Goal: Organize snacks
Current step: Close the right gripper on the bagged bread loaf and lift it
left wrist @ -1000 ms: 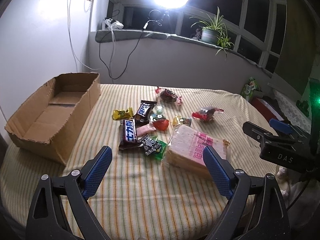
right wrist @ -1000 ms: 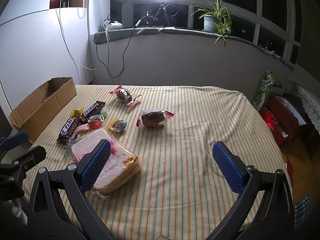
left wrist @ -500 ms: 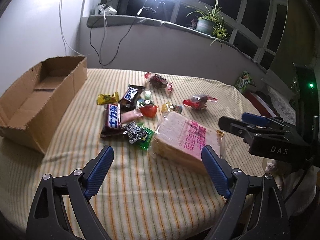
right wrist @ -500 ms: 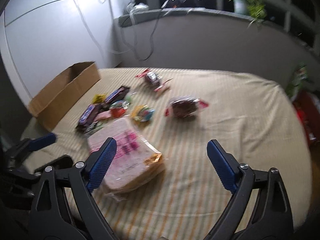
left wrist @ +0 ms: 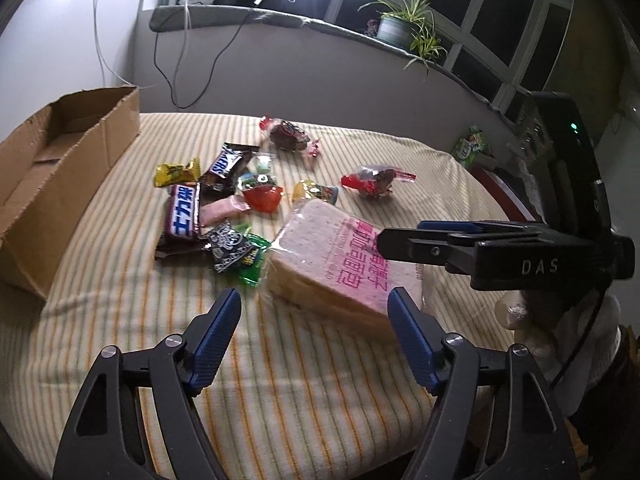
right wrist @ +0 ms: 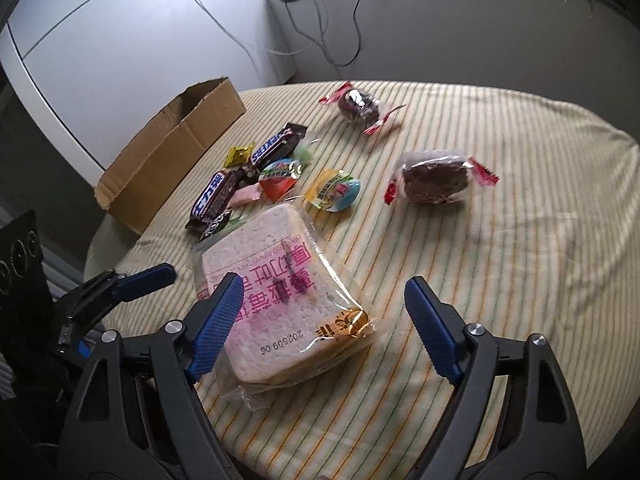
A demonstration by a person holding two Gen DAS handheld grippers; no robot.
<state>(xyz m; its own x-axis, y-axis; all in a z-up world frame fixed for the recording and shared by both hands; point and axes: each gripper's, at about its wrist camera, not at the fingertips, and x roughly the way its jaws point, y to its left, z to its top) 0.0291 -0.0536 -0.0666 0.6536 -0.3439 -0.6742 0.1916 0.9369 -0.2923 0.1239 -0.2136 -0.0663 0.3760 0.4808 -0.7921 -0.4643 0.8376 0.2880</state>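
Note:
A bagged loaf of sliced bread lies on the striped tablecloth. My left gripper hovers just short of its near edge, jaws closing with nothing pressed between them. My right gripper hangs over the loaf's tied end, also closing, and the pads do not touch the bag. Left of the bread are two Snickers bars and small candies. Two jelly cups sit behind it, and two wrapped chocolate cakes lie farther back. An open cardboard box stands at the left edge.
The right gripper crosses the left wrist view over the bread, held by a gloved hand. The left gripper shows at the table's left edge. A plant and cables sit on the window sill behind.
Both grippers have dipped down toward the bread and their jaws have narrowed. The right gripper swung left and tilted down until the loaf sits right in front of it.

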